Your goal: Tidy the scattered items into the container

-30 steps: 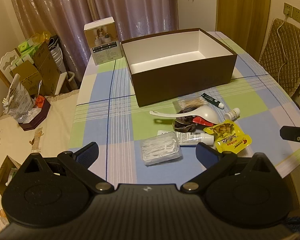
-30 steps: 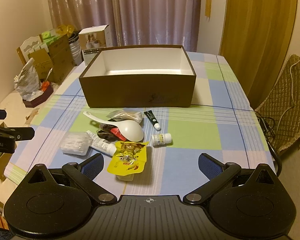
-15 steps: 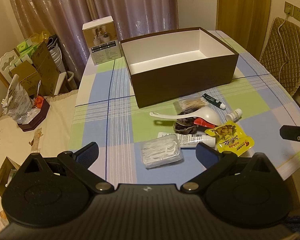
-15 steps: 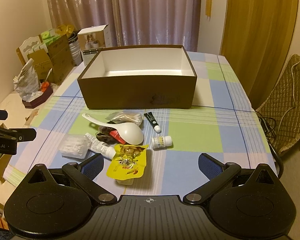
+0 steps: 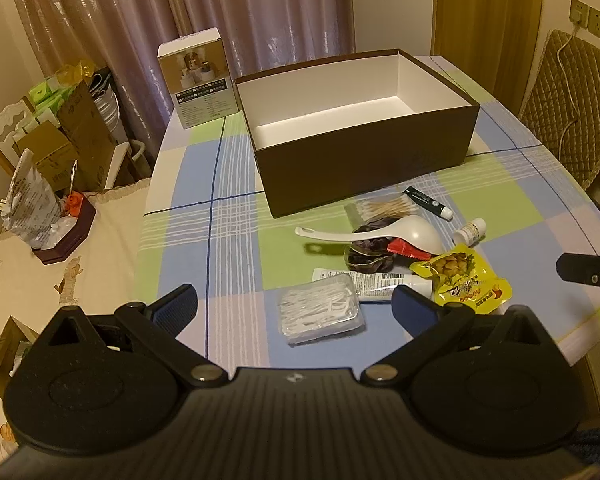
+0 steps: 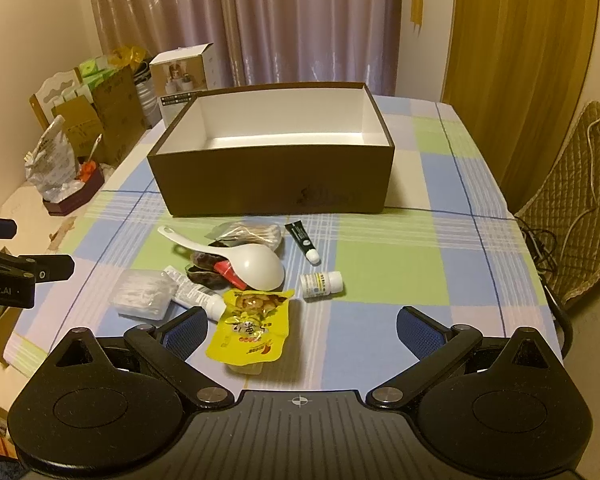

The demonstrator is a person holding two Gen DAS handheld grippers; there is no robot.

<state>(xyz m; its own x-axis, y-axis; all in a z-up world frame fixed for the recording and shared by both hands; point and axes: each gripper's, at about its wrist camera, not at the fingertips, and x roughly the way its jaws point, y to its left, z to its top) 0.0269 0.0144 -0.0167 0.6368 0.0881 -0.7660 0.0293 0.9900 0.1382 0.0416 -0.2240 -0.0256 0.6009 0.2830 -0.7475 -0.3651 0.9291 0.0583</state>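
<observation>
Left wrist: left gripper (image 5: 296, 300) hovering jaws wide, empty, over floss-pick case (image 5: 321, 313); box (image 5: 364, 160) sitting empty behind the pile.

Right wrist: right gripper (image 6: 300, 328) jaws wide, empty, nearing yellow pouch (image 6: 256, 322). Approach step, I judge; next: descend, pinch pouch.

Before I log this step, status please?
Left tool and right tool open, empty. Brown box empty. Items piled in front; floss picks nearest left, yellow pouch nearest right. Nothing blocking.
</observation>
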